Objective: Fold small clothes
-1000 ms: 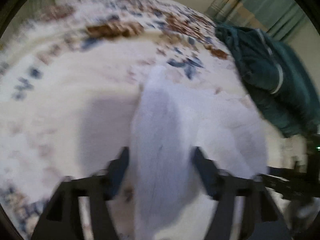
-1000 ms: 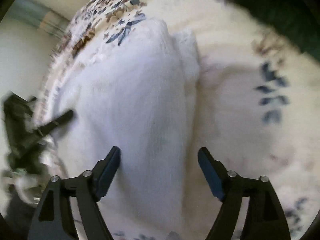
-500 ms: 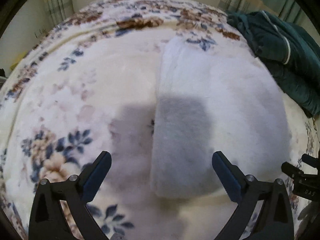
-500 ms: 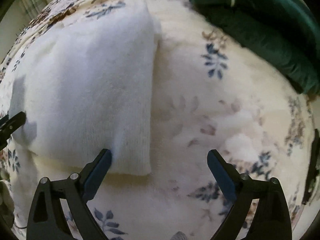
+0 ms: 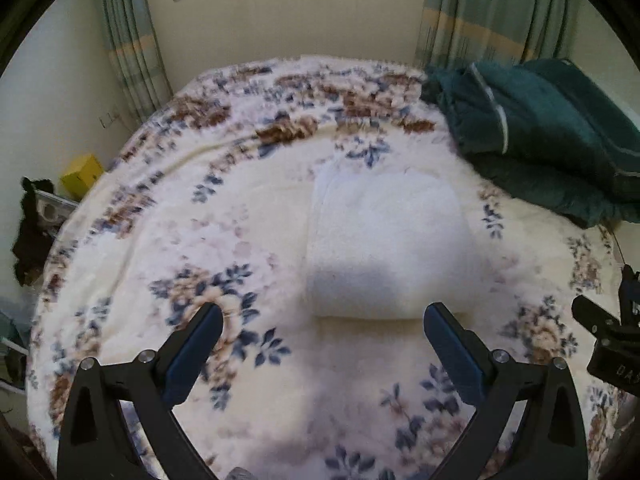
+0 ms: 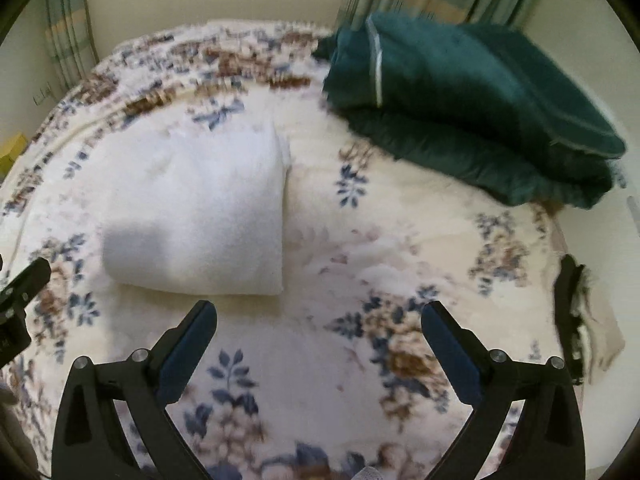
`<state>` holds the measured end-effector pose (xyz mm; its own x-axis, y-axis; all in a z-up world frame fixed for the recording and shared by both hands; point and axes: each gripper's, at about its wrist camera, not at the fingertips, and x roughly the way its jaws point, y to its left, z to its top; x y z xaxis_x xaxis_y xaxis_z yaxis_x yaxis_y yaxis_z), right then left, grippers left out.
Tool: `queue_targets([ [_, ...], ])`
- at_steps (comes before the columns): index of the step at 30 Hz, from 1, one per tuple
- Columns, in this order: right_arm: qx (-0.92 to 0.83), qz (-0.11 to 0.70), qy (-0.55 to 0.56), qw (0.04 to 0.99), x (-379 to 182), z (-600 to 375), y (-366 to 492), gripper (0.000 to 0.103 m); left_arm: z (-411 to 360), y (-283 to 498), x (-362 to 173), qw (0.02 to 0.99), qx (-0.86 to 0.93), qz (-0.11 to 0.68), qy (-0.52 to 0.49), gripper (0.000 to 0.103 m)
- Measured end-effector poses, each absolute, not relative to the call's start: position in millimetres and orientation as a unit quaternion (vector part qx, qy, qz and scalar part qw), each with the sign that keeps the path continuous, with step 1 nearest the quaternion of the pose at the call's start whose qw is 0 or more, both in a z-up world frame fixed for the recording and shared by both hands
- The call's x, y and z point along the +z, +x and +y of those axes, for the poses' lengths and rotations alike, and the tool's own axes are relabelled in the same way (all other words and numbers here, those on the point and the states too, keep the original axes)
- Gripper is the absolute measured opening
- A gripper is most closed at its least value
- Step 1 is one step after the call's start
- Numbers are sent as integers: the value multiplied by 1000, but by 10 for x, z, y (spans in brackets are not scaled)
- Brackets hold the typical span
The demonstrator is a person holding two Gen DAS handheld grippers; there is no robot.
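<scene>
White folded cloth [image 5: 384, 248] lies flat on the floral blanket [image 5: 200, 240] — one o'clock of the left gripper [image 5: 322, 344], eleven o'clock of the right gripper [image 6: 318, 336], long axis running away; both jaws spread, empty, about equally near.
</scene>
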<state>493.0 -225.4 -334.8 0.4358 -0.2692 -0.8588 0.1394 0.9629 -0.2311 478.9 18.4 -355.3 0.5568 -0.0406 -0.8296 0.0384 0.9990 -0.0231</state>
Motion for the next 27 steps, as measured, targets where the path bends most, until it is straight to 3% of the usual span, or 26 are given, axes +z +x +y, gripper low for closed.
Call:
queue_targets([
  [14, -122, 434, -45, 891, -1060, -1988, 3346, 103, 191, 3307, -1592, 915, -36, 402, -10, 103],
  [27, -99, 368, -39, 924, 493, -1895, 1800, 103, 135, 2175, -433, 929, -33, 368, -11, 103],
])
